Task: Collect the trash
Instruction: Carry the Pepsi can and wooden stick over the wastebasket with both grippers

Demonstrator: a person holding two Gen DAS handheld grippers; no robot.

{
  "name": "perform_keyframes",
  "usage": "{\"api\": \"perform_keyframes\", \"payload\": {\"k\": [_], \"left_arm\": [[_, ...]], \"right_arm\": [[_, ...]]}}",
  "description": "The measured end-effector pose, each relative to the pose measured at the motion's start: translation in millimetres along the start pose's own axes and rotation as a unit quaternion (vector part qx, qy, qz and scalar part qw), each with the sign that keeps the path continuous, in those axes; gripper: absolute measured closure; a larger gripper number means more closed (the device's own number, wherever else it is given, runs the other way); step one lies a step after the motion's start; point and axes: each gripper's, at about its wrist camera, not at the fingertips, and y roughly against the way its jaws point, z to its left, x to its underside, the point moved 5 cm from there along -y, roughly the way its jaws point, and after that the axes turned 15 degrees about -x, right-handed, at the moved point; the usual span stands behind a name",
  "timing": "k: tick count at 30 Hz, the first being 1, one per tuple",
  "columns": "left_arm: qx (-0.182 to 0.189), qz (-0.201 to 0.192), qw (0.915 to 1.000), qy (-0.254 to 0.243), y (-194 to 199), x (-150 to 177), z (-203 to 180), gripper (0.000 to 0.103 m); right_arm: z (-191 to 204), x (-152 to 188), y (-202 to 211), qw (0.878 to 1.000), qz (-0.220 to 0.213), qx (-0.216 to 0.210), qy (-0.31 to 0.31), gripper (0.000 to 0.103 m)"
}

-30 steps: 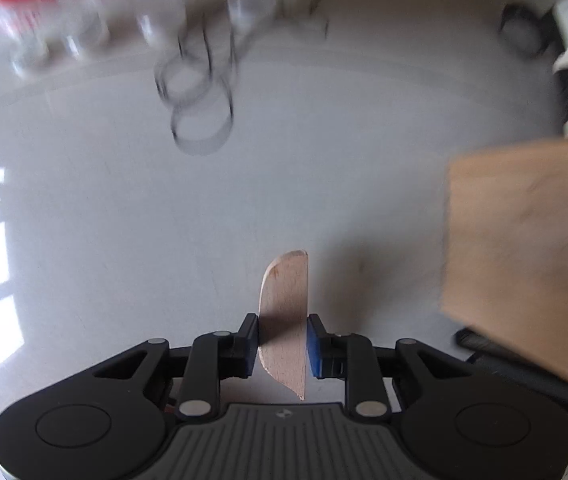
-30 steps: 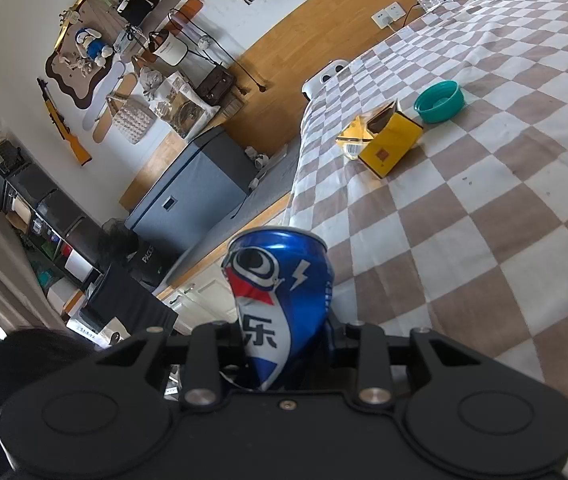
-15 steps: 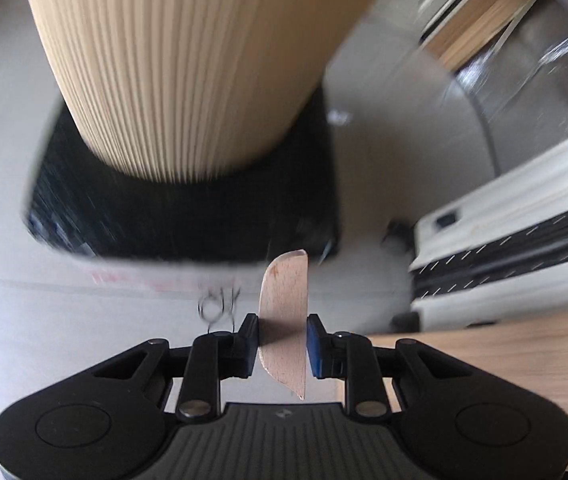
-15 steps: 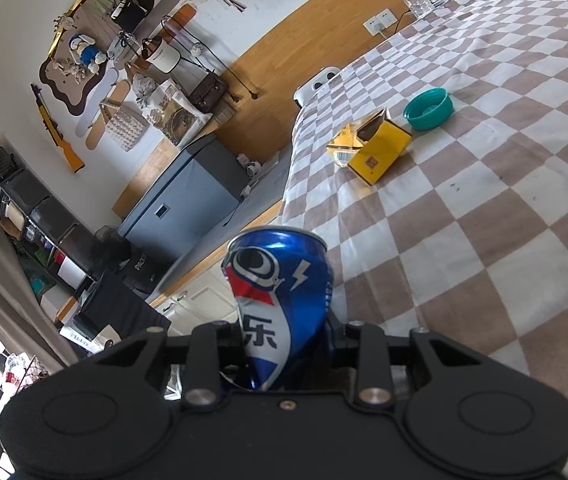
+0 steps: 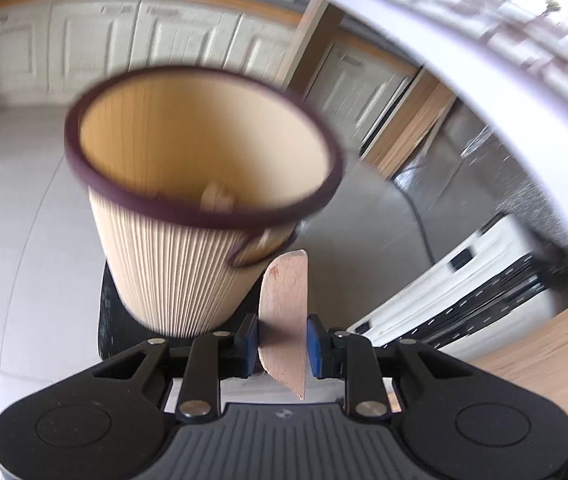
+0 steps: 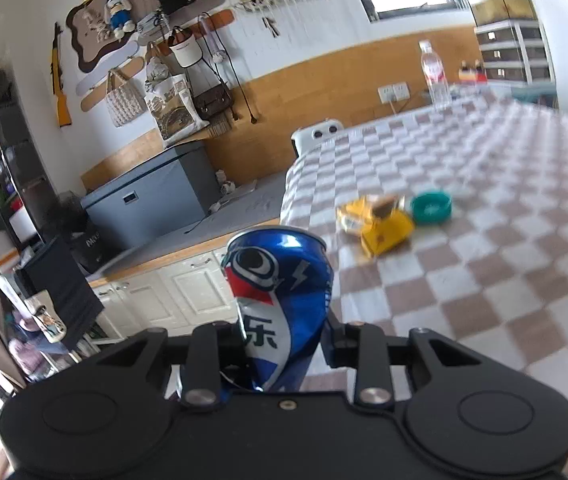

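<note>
Clamping a wooden spoon [image 5: 284,312], the left gripper [image 5: 282,338] faces a ribbed bin [image 5: 172,272]; the right gripper [image 6: 284,344] pinches a dented can [image 6: 280,292].

- ribbed beige bin [image 5: 172,272] with dark maroon rim
- pale wooden piece [image 5: 285,312]
- blue, red and white can [image 6: 280,300]
- brown-and-white checked tablecloth [image 6: 483,280]
- yellow box [image 6: 387,232]
- teal bowl [image 6: 431,208]

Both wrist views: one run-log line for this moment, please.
left tool: shut on wooden stick | bin: ahead, open | right tool: shut on dented blue can | yellow box, teal bowl: on table
</note>
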Motion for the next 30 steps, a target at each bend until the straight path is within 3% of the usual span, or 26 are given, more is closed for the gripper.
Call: {"api": "perform_keyframes", "payload": {"k": [8,15,22,30], "left_arm": [[0.004,-0.084,0.9965,-0.002,64,-55,-1,0.077],[-0.010,-0.122,0.9925,0.011,94,-98,16,0.077],[-0.016,-0.112,0.9936,0.005,90,-132,35,0.077],[-0.026,-0.037,0.9989,-0.012,49,-153,56,0.077]], "right_arm": [[50,-27,2,0.997,0.019,-0.002,0.080,0.070],[91,-18,-45,0.989,0.066,-0.027,0.127,0.070],[127,20,-123,0.978,0.145,-0.052,0.144,0.071],[144,83,-222,0.955,0.263,-0.044,0.134,0.071]]}}
